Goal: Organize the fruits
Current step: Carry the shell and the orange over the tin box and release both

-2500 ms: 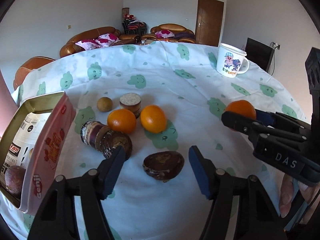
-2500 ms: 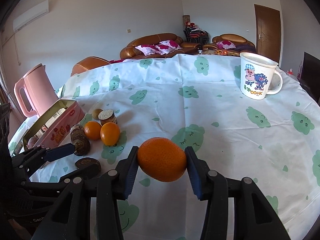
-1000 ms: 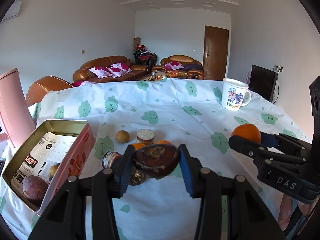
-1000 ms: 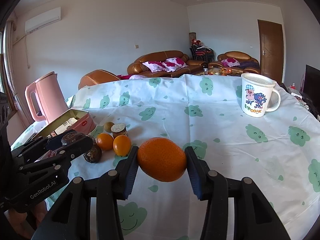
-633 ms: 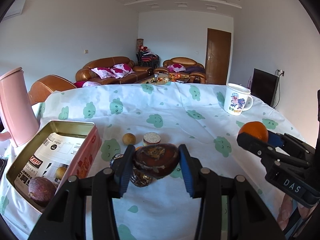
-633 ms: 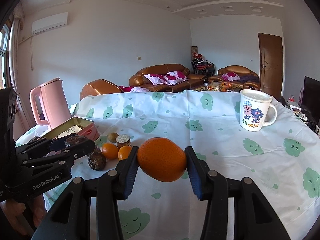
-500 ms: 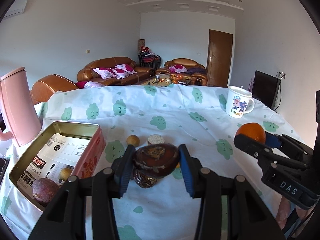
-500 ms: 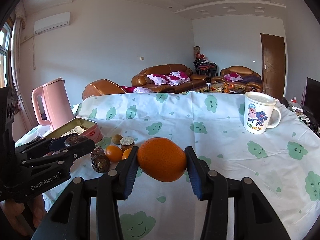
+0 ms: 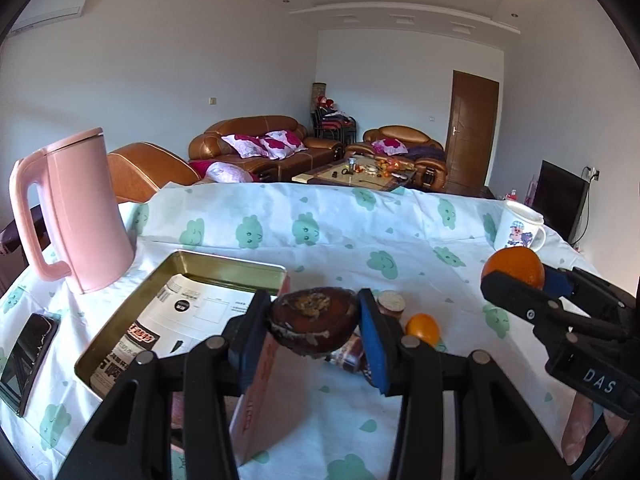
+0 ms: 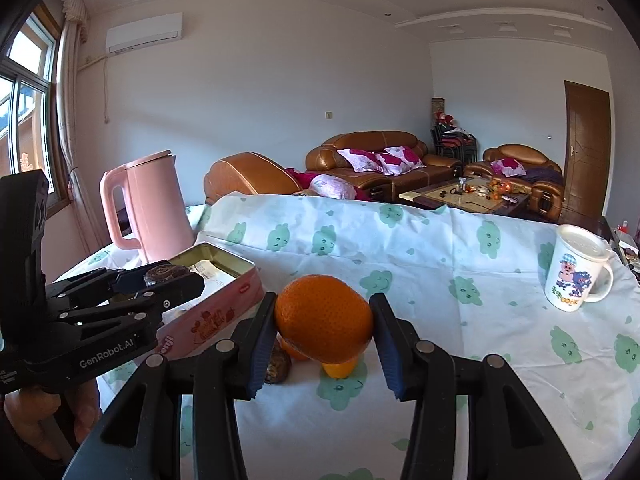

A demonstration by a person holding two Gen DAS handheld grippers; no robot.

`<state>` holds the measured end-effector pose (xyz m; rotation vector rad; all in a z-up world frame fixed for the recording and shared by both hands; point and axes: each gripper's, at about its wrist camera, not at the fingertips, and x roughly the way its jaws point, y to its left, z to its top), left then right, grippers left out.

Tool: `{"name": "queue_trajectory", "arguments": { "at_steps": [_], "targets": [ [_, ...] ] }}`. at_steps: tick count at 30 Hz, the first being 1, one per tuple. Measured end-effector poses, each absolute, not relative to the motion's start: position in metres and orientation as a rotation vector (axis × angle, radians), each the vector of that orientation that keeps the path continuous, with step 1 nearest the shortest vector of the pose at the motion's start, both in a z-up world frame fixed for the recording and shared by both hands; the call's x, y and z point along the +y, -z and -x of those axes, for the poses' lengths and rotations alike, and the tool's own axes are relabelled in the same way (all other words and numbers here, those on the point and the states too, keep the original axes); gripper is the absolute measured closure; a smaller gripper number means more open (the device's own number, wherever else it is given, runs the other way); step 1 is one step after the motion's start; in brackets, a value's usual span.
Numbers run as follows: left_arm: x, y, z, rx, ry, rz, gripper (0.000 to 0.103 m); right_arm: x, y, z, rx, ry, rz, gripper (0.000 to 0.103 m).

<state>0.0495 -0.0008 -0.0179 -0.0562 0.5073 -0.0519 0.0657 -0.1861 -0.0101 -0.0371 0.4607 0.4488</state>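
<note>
Behind the table sits a living room with brown leather sofas, pink-patterned cushions and a dark wooden door at the far right. Covering the table is a white cloth printed with green cloud faces. A pink kettle stands at the far left, and a dark phone lies at the near left edge.

An open tin, pink on its outer wall and gold inside, rests just right of the kettle with printed paper in its bottom. The left gripper pinches a dark brown, wrinkled fruit between its blue pads, raised above the near right wall of the tin (seen from the other camera, it hangs by the tin's near left corner). The right gripper pinches a large orange squarely between its pads, off the cloth and to the right of the tin.

On the cloth past the grippers lie a small orange, a cut cylindrical piece with a pale top and another dark piece, mostly hidden. A cartoon-printed white mug stands far right, well apart from the fruit.
</note>
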Motion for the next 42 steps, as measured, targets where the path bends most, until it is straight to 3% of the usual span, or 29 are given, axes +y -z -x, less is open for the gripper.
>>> {"name": "queue_trajectory", "arguments": {
  "at_steps": [16,42],
  "targets": [
    [0.093,0.015,-0.061,0.545,-0.061,0.124,0.057,-0.098,-0.007,-0.092,0.487,-0.609,0.064,0.055],
    [0.133,0.052,-0.088,0.65,-0.085,0.148,0.057,-0.008,0.055,-0.133,0.702,-0.666,0.169,0.055]
  ]
}}
